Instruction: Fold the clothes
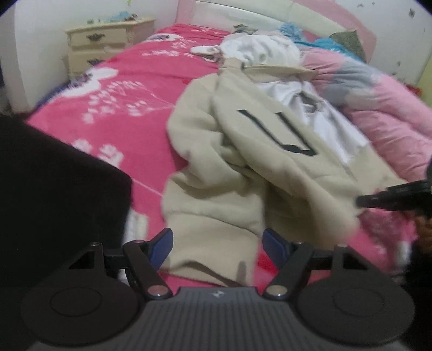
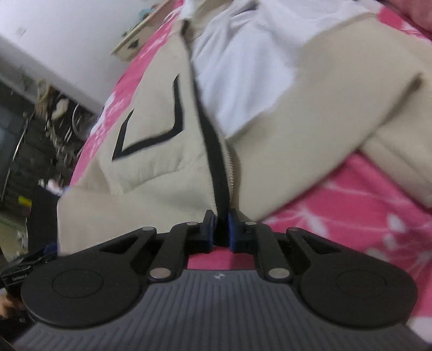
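Observation:
A beige zip jacket with a black line motif and white lining lies crumpled on the pink bed sheet. One sleeve cuff lies between the blue pads of my left gripper. That gripper stands open, and pink sheet shows in the gap beside its right pad. In the right wrist view, my right gripper is shut on the jacket at its front edge by the zipper. The right gripper also shows at the right edge of the left wrist view, pinching the jacket's hem.
A pink quilt and a pile of white clothes lie toward the headboard. A cream nightstand stands beside the bed at far left. A dark mass fills the near left. Cluttered dark shelves stand beyond the bed's edge.

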`<state>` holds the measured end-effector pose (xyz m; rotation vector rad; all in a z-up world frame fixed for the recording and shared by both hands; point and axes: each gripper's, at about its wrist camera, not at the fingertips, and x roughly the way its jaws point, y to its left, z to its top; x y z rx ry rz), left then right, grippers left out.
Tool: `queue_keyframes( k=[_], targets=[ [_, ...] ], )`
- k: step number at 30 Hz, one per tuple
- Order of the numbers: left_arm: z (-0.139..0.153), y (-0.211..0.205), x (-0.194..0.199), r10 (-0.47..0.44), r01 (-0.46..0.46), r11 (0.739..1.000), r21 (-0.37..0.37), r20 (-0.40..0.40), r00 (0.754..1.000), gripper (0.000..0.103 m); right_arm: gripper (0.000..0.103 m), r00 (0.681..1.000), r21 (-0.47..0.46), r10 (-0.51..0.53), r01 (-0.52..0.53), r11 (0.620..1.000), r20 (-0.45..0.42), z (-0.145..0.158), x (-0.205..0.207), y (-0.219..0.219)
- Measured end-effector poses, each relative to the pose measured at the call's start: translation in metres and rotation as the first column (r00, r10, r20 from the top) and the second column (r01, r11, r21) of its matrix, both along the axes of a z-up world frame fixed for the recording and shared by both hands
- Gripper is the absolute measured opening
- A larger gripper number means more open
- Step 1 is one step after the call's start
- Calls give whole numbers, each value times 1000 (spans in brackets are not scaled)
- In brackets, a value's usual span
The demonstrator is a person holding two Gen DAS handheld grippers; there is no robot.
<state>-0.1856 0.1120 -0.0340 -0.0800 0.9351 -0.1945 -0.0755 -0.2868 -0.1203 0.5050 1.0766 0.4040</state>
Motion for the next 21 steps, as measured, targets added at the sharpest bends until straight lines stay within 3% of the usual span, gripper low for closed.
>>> queue_keyframes(
  k=[3,8,9,10,12,13,14,15,18,21],
  targets=[
    [-11,2,17,50,-50,999,19,-21,999,82,8,1000,15,1,-1,1000,-14,-6,2,2],
    [-59,-3,52,99,-90,993,79,-120,988,81,9,1000,31,4,-3,1000,-25,-8,-3,-2],
    [-65,-5,53,111,-102,991,88,-111,988,78,9,1000,29,7,-6,1000,-21,-7,-4,-3],
    [-65,-8,51,121,-113,989,91,-87,989,74,9,1000,28,9,-9,1000,-18,-6,-5,-4],
    [-62,-12,48,126,-120,990,78,-74,989,44,9,1000,35,6,-6,999,-17,-6,-6,-10],
    [-58,-13,47,132,-127,989,73,-69,989,36,9,1000,40,4,-3,999,-18,-7,-7,-13],
    [-51,-14,46,144,-139,986,91,-53,988,11,9,1000,43,2,-1,999,-19,-7,-7,-15],
    [-41,-11,47,162,-158,984,85,-38,986,6,9,1000,45,0,0,999,-19,-8,-8,-16],
    [2,8,51,218,-219,975,28,37,975,5,9,1000,45,1,0,999,-17,-7,-8,-14],
    [68,27,63,229,-262,957,124,232,945,5,9,1000,44,1,-1,999,-13,-7,-8,-10]
  ],
)
